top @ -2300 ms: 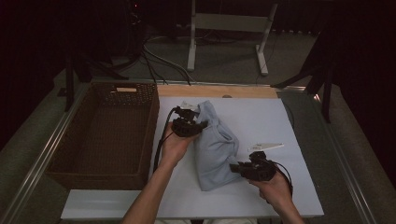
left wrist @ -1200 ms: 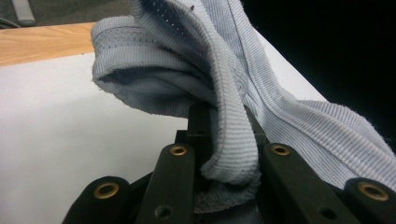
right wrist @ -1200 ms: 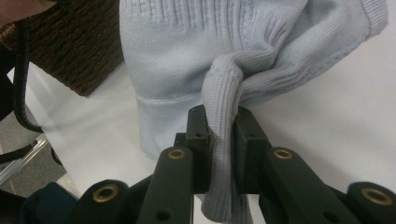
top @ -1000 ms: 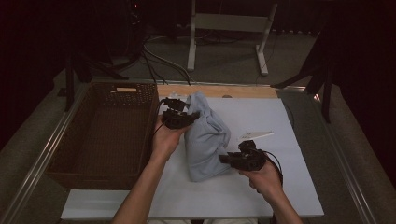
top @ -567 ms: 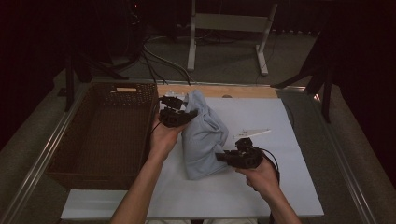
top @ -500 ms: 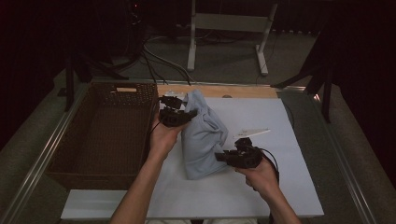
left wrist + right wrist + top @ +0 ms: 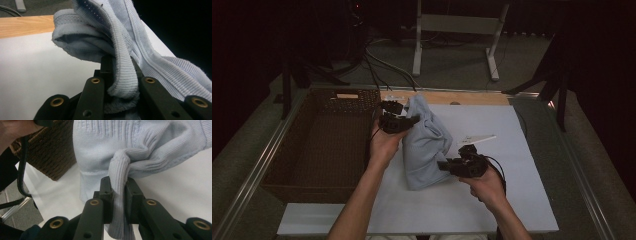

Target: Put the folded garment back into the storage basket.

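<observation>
Nearest, the right gripper is clamped on a ribbed fold of the pale blue sweater — its length running away toward the left gripper, clamped on its far end beside the wicker basket.

We see a pale blue sweater of soft, matt ribbed knit cloth, with a fuzzy, finely corded cuff. It lies on a smooth, matt white board that looks like paper or foam sheet. Along the board's far edge runs a strip of bare, light wood with a dull finish. At the left edge sits a basket of rough, dark brown woven wicker. The left gripper and right gripper have matt black plastic jaws with small shiny brass-coloured rivets. The table's rim looks like brushed metal.
</observation>
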A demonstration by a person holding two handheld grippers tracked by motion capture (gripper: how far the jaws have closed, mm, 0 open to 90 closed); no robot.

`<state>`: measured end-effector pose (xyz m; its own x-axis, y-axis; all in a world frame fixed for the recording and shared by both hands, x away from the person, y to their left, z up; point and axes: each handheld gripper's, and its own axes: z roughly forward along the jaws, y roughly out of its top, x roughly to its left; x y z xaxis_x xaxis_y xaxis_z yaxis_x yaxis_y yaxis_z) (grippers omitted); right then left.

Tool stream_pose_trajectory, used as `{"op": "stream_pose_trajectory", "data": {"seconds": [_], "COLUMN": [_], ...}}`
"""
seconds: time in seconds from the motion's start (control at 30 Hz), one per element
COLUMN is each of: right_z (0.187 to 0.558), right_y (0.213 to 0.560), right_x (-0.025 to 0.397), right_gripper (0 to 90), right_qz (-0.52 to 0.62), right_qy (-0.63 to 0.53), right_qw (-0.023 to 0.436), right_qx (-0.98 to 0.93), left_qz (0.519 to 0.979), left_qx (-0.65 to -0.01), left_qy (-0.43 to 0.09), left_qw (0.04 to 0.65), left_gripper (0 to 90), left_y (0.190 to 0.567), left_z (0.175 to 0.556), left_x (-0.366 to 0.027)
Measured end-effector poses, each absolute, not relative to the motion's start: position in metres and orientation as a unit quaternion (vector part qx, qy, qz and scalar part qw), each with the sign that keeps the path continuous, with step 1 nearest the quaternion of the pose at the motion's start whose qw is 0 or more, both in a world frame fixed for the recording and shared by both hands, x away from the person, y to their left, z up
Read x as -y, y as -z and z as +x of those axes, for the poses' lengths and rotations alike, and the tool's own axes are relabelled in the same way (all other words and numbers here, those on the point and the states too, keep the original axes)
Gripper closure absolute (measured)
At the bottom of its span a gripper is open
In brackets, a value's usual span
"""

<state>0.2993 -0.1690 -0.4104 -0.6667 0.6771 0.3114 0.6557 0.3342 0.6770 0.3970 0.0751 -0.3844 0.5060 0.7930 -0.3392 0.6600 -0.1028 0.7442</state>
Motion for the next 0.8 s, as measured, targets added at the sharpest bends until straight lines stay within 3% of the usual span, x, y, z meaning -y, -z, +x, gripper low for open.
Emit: {"op": "stream_pose_trajectory", "data": {"seconds": [0.8], "right_z": [0.311], "right_y": [0.401], "right_x": [0.156], "right_gripper": [79.2], "right_qz": [0.404], "right_qy": [-0.419], "right_qw": [0.01], "right_qx": [-0.813], "left_qz": [0.732], "left_qx": [-0.497], "left_qy": [-0.079], "left_qw": [0.459], "left_gripper": [82.4], "left_y": [0.373], "left_z": [0.401], "left_x": [-0.084]}}
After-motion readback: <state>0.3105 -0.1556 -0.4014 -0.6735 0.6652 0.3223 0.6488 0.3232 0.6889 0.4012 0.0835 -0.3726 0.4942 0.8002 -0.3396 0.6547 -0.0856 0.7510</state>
